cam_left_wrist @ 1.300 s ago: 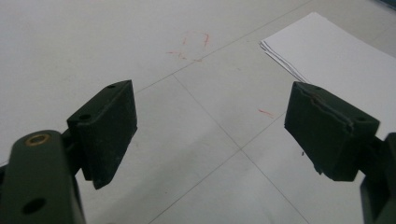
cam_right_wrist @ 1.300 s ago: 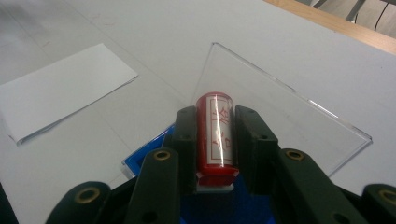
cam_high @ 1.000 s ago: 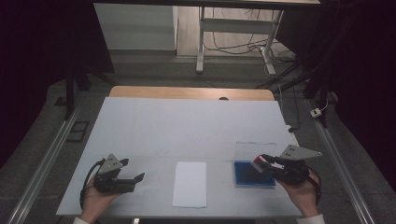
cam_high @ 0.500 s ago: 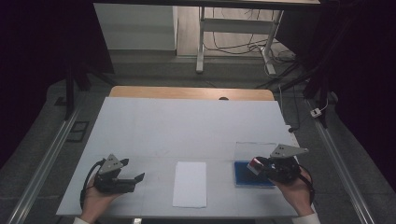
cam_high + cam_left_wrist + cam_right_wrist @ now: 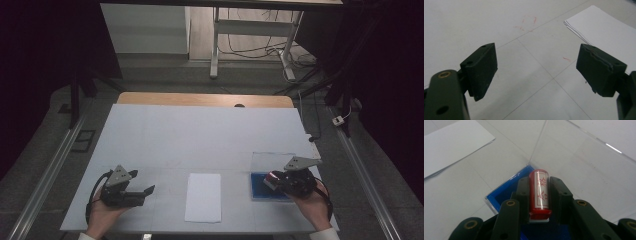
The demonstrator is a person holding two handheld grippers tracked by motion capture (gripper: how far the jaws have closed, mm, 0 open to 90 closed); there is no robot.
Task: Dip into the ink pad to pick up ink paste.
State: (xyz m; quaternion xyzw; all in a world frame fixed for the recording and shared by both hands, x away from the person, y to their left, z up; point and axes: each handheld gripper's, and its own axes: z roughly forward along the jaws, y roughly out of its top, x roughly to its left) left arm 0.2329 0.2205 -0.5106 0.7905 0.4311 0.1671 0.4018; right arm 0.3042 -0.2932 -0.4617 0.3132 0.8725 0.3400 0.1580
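While the left gripper [image 5: 142, 192] rests on the white table [image 5: 200, 135] at seven o'clock with its jaws spread wide over nothing, the right gripper [image 5: 539, 195] pinches a red stamp [image 5: 539, 192] at four o'clock. The stamp's clear barrel bears red characters I cannot read. It hangs over the blue ink pad [image 5: 504, 192] in its clear open case, the paper sheet [image 5: 203, 196] lying at six o'clock

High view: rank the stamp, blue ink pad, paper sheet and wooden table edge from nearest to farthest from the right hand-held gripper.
1. Stamp, clamped in the right hand-held gripper.
2. Blue ink pad, directly beneath it.
3. Paper sheet, to its left.
4. Wooden table edge, at the far side.
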